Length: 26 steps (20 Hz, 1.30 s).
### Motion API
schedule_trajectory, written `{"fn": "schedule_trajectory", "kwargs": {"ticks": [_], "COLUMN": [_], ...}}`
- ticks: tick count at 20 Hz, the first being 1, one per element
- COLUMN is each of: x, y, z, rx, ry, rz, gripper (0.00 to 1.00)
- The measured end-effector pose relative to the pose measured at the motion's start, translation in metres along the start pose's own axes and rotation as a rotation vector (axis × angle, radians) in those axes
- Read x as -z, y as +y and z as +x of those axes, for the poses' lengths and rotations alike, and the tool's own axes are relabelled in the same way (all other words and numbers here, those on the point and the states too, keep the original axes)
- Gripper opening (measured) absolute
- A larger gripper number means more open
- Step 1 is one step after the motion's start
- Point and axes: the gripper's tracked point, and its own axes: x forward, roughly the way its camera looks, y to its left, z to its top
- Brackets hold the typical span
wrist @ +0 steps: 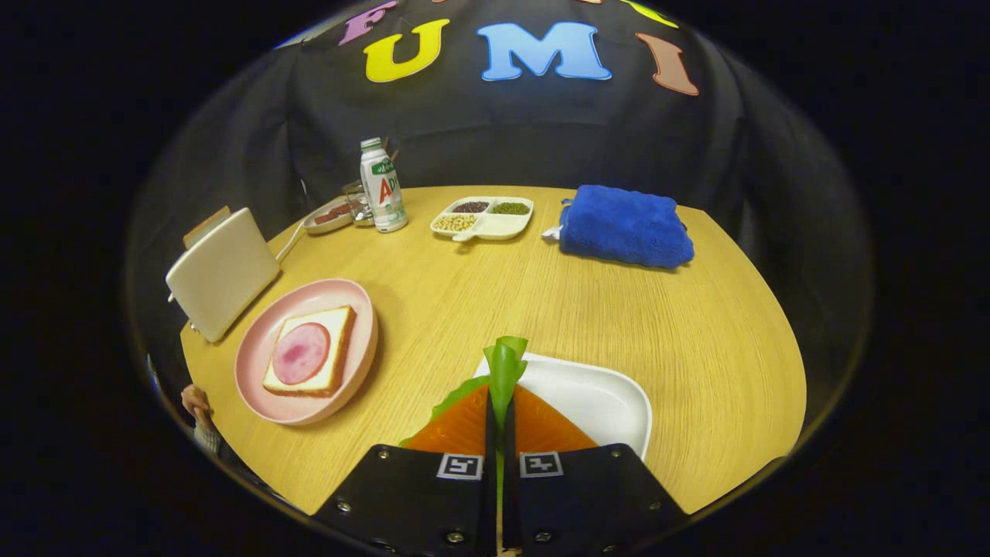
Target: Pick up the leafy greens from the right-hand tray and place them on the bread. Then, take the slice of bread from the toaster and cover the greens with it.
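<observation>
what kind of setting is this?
Likely a staged kitchen-table booth for food-prep demos: a round wooden table with a toaster, bread on a pink plate and a white tray. The gripper is shut on the greens.

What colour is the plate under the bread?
Pink plate, clearest in the gripper view; the claw is shut on the leafy greens.

Count: 1 pink plate (255, 363); 1 bread slice (338, 321); 1 white tray (603, 398); 1 leafy greens (506, 363); 1 toaster (222, 271); 1 bottle (382, 187); 1 divided dish (503, 226); 1 blue towel (625, 226); 1 small dish (329, 216) by the bottle
</observation>
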Motion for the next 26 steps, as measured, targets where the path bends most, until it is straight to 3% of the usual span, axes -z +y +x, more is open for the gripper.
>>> {"fn": "schedule_trajectory", "kwargs": {"ticks": [7, 14, 20, 24, 26], "x": [-0.024, -0.028, -0.034, -0.031, -0.031], "y": [0.048, 0.106, 0.121, 0.105, 0.102], "z": [-0.006, -0.002, 0.014, 0.028, 0.032], "rx": [-0.166, -0.377, -0.395, -0.297, -0.271], "ry": [-0.102, -0.144, -0.171, -0.162, -0.165], "rz": [0.05, 0.011, -0.009, -0.029, -0.035], "gripper": [0.03, 0.03, 0.03, 0.03, 0.09]}}
